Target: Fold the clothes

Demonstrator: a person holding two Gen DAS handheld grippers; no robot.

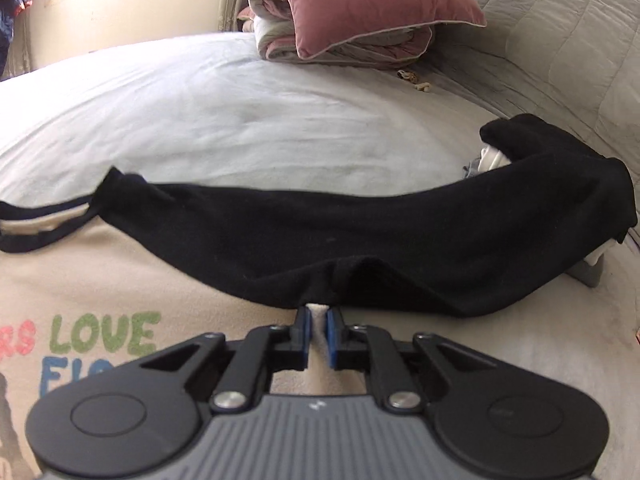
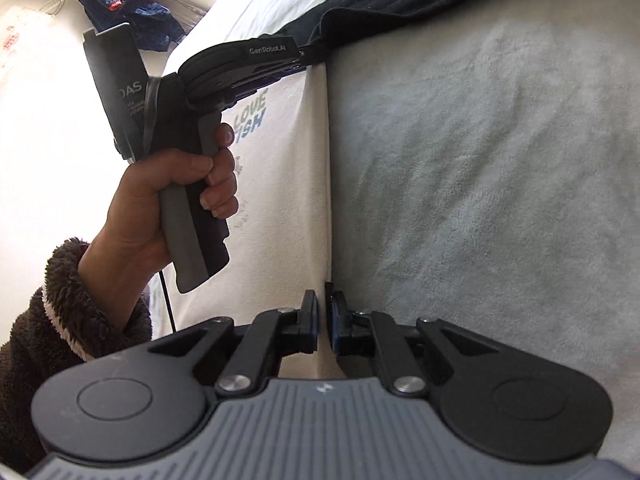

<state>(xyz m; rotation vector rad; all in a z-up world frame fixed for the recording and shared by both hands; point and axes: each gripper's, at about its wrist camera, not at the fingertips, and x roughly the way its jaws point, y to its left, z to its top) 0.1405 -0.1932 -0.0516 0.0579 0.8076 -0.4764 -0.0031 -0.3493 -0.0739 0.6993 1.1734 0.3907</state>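
Cream shirt [image 1: 120, 280] (green-blue lettering), seemingly black sleeve [image 1: 320, 232].

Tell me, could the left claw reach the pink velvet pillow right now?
Probably not: the left claw is shut on the cream printed T-shirt, and the pink velvet pillow lies far across the bed.

Beyond the black sleeve [image 1: 320, 232] the bed [image 1: 240, 120] lies bare and open across its middle, giving free passage. The far end is blocked by a folded quilt [image 1: 280, 36] with a pink pillow [image 1: 368, 4] on it. To the right a grey padded headboard [image 1: 560, 40] closes that side, with a small heap of clothes [image 1: 492, 160] near it.
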